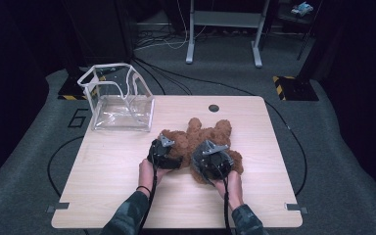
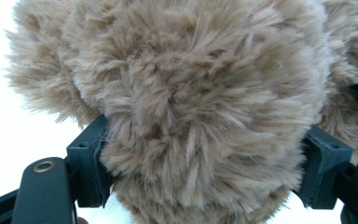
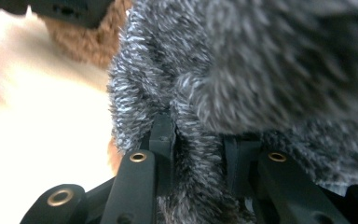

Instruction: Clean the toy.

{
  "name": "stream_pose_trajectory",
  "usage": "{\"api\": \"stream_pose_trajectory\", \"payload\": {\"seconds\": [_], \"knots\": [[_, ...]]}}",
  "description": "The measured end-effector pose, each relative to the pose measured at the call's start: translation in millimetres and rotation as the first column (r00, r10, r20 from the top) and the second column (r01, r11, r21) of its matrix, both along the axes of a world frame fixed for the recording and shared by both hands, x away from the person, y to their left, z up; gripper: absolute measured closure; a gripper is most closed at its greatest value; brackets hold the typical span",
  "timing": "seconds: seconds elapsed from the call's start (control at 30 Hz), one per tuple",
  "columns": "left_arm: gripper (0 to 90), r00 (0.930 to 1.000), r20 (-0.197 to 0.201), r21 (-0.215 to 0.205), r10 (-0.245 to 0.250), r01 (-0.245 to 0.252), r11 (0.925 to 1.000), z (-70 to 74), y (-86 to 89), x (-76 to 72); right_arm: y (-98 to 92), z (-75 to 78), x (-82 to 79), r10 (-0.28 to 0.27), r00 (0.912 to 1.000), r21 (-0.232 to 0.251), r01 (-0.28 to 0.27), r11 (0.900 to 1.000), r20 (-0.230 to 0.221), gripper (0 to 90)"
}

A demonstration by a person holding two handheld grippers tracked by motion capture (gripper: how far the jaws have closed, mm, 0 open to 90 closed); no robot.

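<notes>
two sets of tongs are at work on one plush toy, both inspected from above and from their own cameras. the counter (image 1: 127,196) is a pale wooden top with rounded corners and a dark round hole (image 1: 214,107) near its far edge. at its far left corner stands a clear plastic bag (image 1: 120,100) with white trim, upright and open at the top, well apart from the toy. the brown plush toy (image 1: 208,134) lies flat near the middle of the counter, slightly right of centre, limbs spread toward the far side. a grey furry part (image 3: 261,70) of it sits at its near edge, under the right hand.

the left tongs (image 1: 164,152) rest on the toy's near left portion, held by the left hand (image 1: 149,171). in the left gripper view (image 2: 205,172) the jaws stand wide and press into both sides of a thick brown lobe of fur, clamped on it. the right tongs (image 1: 213,161) sit on the toy's near right portion, held by the right hand (image 1: 231,183). in the right gripper view (image 3: 198,163) the jaws stand narrow, pinching a thin fold of the grey fur between the pads. that view is blurred at its left side, where the bare counter shows, with brown fur beyond. both sleeves are dark and patterned, entering from the near edge.
</notes>
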State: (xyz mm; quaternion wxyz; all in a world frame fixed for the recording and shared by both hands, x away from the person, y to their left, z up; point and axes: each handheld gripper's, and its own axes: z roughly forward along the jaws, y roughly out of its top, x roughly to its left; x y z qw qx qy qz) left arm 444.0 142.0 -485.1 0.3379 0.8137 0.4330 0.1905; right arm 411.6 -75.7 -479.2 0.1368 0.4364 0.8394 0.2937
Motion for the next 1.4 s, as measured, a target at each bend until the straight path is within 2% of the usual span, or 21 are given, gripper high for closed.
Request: {"api": "stream_pose_trajectory", "payload": {"seconds": [0.03, 0.17, 0.23, 0.3, 0.33, 0.37, 0.43, 0.53, 0.6, 0.63, 0.67, 0.7, 0.73, 0.87, 1.1, 1.17, 1.23, 1.3, 1.33, 1.4], "knots": [[21.9, 1.0, -0.002, 0.001, 0.0, 0.0, 1.0, 0.2, 0.0, 0.0, -5.4, -0.3, -3.4, -0.001, 0.9997, -0.012, 0.001, 1.0, -0.025, 68.9], [21.9, 1.0, -0.002, 0.001, 0.0, 0.0, 1.0, 0.4, 0.1, 0.5, -15.2, -5.3, -10.2, 0.003, 0.998, -0.061, -0.007, 0.998, -0.062, 68.8], [21.9, 1.0, -0.001, 0.001, -0.001, 0.001, 1.0, 0.6, -0.2, 0.6, -17.9, -4.8, -12.2, -0.002, 0.9967, -0.073, -0.004, 0.997, -0.081, 68.4], [21.9, 1.0, -0.002, 0.001, -0.002, 0.002, 1.0, 0.8, -0.1, 0.6, -19.9, -1.9, -11.7, 0.008, 0.9968, -0.071, -0.013, 0.997, -0.08, 68.3], [21.9, 1.0, -0.003, 0.001, -0.004, 0.004, 1.0, 0.9, 0.1, 0.7, -20.6, 2.3, -11.6, 0.006, 0.9977, -0.063, -0.01, 0.998, -0.067, 68.3], [21.9, 1.0, -0.006, 0.001, -0.005, 0.005, 1.0, 1.2, 0.3, 0.9, -20.7, 15.9, -11.5, 0.01, 0.9994, -0.032, -0.011, 0.999, -0.033, 68.3], [21.9, 1.0, -0.007, 0.003, -0.006, 0.006, 1.0, 1.3, 0.4, 1.0, -15.5, 31.5, -11.2, 0.013, 0.9997, 0.0, -0.013, 1.0, 0.02, 68.3], [21.9, 0.9999, -0.01, -0.004, -0.005, 0.005, 1.0, 1.1, 0.8, 1.2, -2.4, 47.3, -6.6, 0.019, 0.9979, 0.01, -0.02, 1.0, 0.062, 68.2], [21.9, 0.9999, -0.013, -0.007, -0.004, 0.004, 1.0, 1.1, 1.0, 1.4, 2.2, 47.5, -3.5, 0.016, 0.998, 0.014, -0.017, 1.0, 0.061, 68.2], [22.0, 0.9999, -0.013, -0.008, -0.005, 0.004, 1.0, 1.1, 1.5, 1.8, 9.4, 40.1, 4.9, 0.02, 0.9982, 0.0, -0.02, 1.0, 0.056, 68.2], [22.0, 0.9999, -0.013, -0.008, -0.005, 0.004, 1.0, 1.1, 1.5, 1.8, 9.4, 40.1, 4.9, 0.02, 0.9982, 0.0, -0.02, 1.0, 0.056, 68.2], [22.0, 0.9999, -0.013, -0.005, -0.007, 0.007, 1.0, 1.2, 1.6, 1.9, 13.7, 26.9, 9.7, 0.014, 0.9994, -0.014, -0.013, 1.0, 0.031, 68.4], [22.0, 0.9999, -0.013, -0.006, -0.007, 0.007, 1.0, 1.1, 1.5, 1.8, 14.9, 20.0, 9.9, 0.009, 0.9999, -0.012, -0.009, 1.0, 0.005, 68.5], [22.4, 0.9998, -0.018, -0.011, -0.007, 0.007, 0.9999, 1.2, 1.7, 1.2, 11.5, 2.1, 4.6, -0.004, 0.9997, 0.01, 0.004, 1.0, -0.026, 68.8], [22.4, 0.9999, -0.016, -0.023, -0.003, 0.002, 0.9997, 0.5, 2.5, 1.8, -2.3, -2.7, -13.8, 0.011, 0.9984, -0.028, -0.013, 1.0, -0.056, 69.0], [22.4, 0.9999, -0.015, -0.024, -0.002, 0.002, 0.9997, 0.5, 2.4, 2.0, -6.9, -5.6, -16.8, 0.021, 0.996, -0.041, -0.025, 0.999, -0.086, 68.8], [22.4, 0.9999, -0.016, -0.023, -0.003, 0.002, 0.9997, 0.7, 2.3, 2.0, -11.1, -4.5, -17.4, 0.015, 0.9953, -0.047, -0.02, 0.999, -0.096, 68.6], [22.4, 0.9998, -0.018, -0.027, -0.004, 0.003, 0.9996, 0.7, 2.9, 2.1, -13.7, 2.4, -16.6, 0.008, 0.9965, -0.039, -0.011, 0.999, -0.083, 68.6], [22.4, 0.9998, -0.022, -0.033, -0.002, 0.001, 0.9994, 0.8, 3.3, 2.0, -15.0, 6.4, -15.5, 0.014, 0.998, -0.035, -0.016, 0.999, -0.062, 68.5], [22.4, 0.9998, -0.021, -0.036, -0.004, 0.003, 0.9994, 0.6, 3.7, 2.2, -13.8, 22.3, -14.3, 0.006, 1.0, 0.009, -0.005, 1.0, -0.007, 68.5]]}}
